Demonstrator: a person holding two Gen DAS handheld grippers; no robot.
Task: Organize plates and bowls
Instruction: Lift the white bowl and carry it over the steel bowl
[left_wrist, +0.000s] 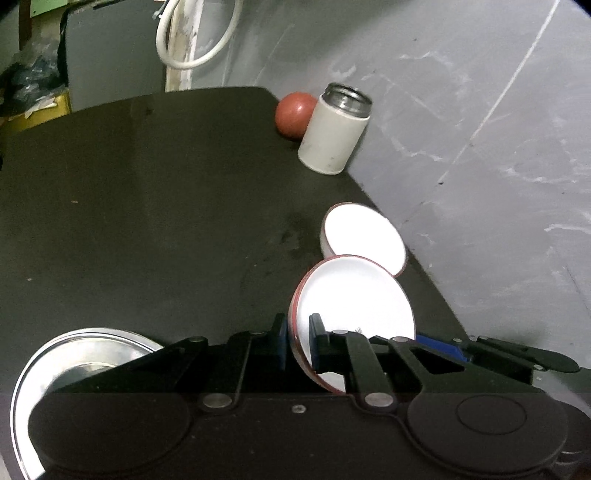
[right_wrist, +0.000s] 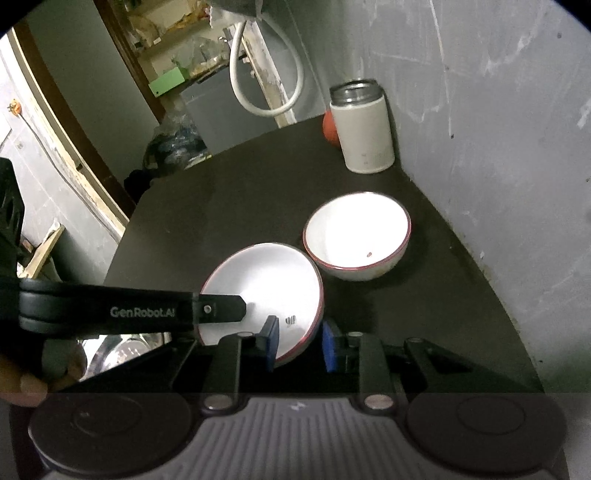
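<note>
Right wrist view lays it out from big to small: the dark table (right_wrist: 229, 206) runs back to the grey wall, with a white canister (right_wrist: 364, 129) and a red ball (right_wrist: 330, 127) at the far corner. At the near left edge sits a steel plate (left_wrist: 74, 354), shiny and partly hidden under my tools.

Nearer the middle stands one white bowl with a red rim (right_wrist: 356, 236), upright on the table and untouched. Just in front of it is the tilted bowl (right_wrist: 266, 284), which both my tools hold. My right gripper (right_wrist: 301, 341) is clamped on its near-right wall, one blue pad inside and one outside. My left gripper (left_wrist: 297, 341) is pinched shut on the opposite rim in the same way.

I judge this bowl to be light, rigid and glossy, probably enamel or melamine, so slippery under the pads and likely to chip if dropped. The rim is the sensible hold: thin enough to pinch, stiff enough not to flex. Held tipped like this, it could swing, so nesting it into the upright bowl calls for a slow, level approach.
</note>
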